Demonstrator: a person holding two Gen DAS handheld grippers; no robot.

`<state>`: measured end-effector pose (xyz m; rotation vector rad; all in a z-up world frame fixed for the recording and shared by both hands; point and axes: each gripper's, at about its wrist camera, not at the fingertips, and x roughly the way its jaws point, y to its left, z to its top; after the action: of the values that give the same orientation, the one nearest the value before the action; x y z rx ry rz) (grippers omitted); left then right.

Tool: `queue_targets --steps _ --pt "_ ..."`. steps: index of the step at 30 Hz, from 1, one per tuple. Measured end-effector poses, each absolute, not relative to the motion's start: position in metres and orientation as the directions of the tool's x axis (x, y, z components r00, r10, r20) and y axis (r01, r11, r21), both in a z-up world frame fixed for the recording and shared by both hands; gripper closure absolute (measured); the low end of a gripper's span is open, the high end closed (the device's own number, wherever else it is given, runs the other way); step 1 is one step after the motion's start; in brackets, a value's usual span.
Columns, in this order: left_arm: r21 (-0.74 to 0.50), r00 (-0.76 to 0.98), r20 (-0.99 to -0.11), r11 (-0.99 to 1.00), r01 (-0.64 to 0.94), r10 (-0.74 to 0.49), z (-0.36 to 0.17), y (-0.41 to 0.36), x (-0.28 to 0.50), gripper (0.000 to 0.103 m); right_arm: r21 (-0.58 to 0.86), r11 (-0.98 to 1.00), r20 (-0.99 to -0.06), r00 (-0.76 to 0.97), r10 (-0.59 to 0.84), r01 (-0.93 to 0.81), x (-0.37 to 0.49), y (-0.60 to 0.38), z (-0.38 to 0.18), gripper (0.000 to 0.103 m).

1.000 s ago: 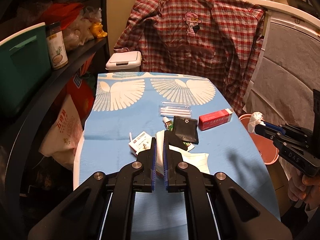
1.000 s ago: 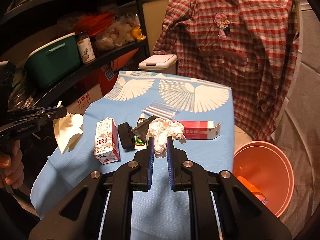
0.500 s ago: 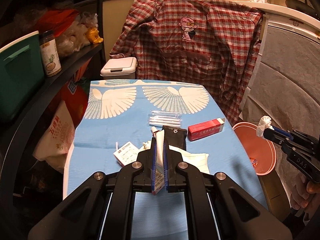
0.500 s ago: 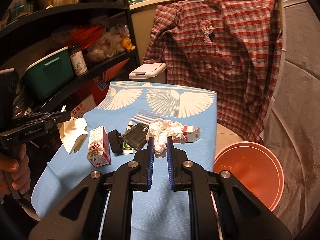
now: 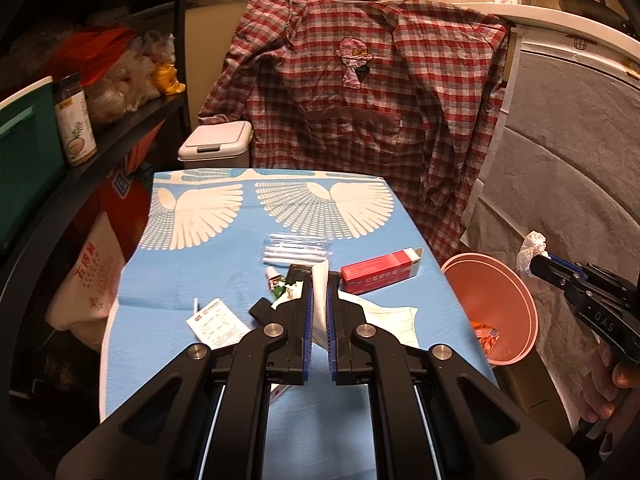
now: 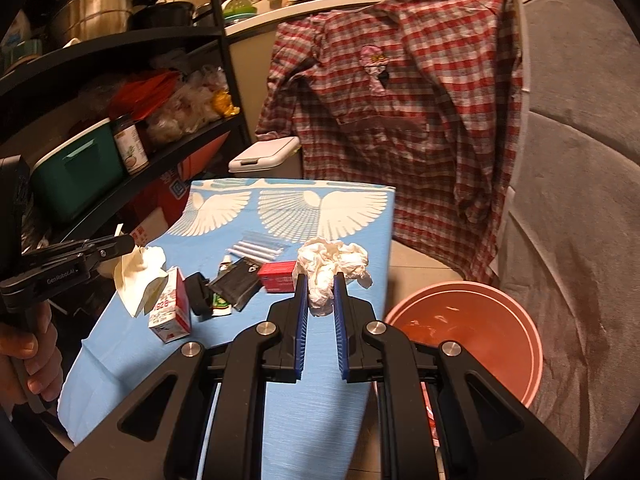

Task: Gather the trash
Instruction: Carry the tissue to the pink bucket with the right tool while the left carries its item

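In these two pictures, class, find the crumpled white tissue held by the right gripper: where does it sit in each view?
Left wrist view: the crumpled white tissue is small at the far right edge, at the right gripper's tip, above the orange bucket.
Right wrist view: the tissue is centre frame, pinched between the blue pads.
Shared landmark: the red box on the blue cloth.

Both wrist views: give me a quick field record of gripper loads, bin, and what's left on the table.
left gripper: shut on flat white napkin
right gripper: shut on crumpled tissue, near table's right edge
bin: pink bucket beside table, some trash inside
left on table: red box, milk carton, black pouch, straw packet
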<state>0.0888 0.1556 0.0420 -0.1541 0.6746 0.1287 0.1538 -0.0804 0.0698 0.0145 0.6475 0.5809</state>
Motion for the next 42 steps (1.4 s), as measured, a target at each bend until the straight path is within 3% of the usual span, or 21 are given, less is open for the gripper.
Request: queue_targets --steps 42 --pt "-0.137 0.795 -0.605 0.99 -0.036 -0.054 0.042 0.058 0.153 0.097 0.2 0.932 -0.586 0.726 0.361 -0.303 0.198 -0.175 0.066 0.09"
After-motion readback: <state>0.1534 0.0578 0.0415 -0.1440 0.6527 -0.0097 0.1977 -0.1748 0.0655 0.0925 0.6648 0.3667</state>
